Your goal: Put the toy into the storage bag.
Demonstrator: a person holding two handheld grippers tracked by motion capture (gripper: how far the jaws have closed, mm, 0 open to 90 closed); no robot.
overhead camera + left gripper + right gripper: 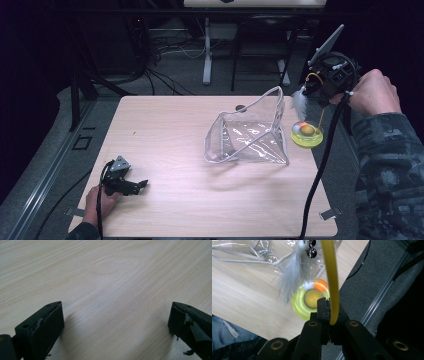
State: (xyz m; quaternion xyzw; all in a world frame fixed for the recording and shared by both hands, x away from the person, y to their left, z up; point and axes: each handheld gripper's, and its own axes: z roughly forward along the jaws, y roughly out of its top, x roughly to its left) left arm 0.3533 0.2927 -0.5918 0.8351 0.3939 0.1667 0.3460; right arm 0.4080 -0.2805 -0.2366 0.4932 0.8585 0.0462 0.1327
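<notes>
A cat toy stands at the table's right edge: a yellow-green round base with a thin yellow wand arching up from it, and a white feather and small bell hanging from the wand. My right gripper is above the base, shut on the wand. Whether the base rests on the wood I cannot tell. A clear plastic pouch sits open just left of the toy. My left gripper lies low at the table's front left, jaws wide apart over bare wood.
The light wooden table has bare surface between the pouch and my left gripper. Beyond its far edge are dark table legs and cables on the floor. A grey floor and metal rail lie past the right edge.
</notes>
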